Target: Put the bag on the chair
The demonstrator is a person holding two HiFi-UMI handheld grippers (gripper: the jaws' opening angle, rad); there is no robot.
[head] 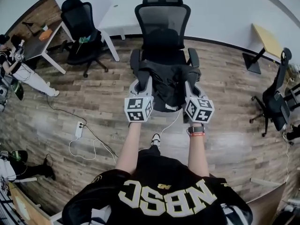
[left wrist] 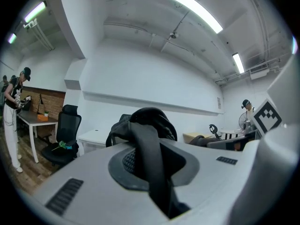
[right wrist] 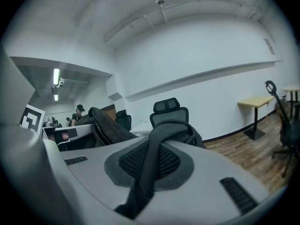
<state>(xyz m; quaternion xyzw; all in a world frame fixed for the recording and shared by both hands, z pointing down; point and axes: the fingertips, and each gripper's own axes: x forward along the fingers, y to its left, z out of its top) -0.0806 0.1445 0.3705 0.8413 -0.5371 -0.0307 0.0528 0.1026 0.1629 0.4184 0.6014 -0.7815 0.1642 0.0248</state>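
Nearest to us, the left gripper [head: 142, 86] has its jaws pressed nearly together on a black strap [left wrist: 151, 163]; the right gripper [head: 189, 89] pinches a second strap [right wrist: 149, 165] the same way; neither is empty. Just beyond them the bag [head: 168, 86], black and slumped, lies between the two grippers over the seat of the chair [head: 162, 20], between its armrests; we cannot tell whether its weight is already on the cushion or hangs from the straps. We judge the carrying done and the task close to its end; what is left is to settle the bag fully on the seat, part the jaws and draw both grippers clear without dragging the straps along. Farther off, a second chair [head: 82, 29] and a desk [head: 40, 43] stand well apart on the wooden floor [head: 225, 107]; they play no part.
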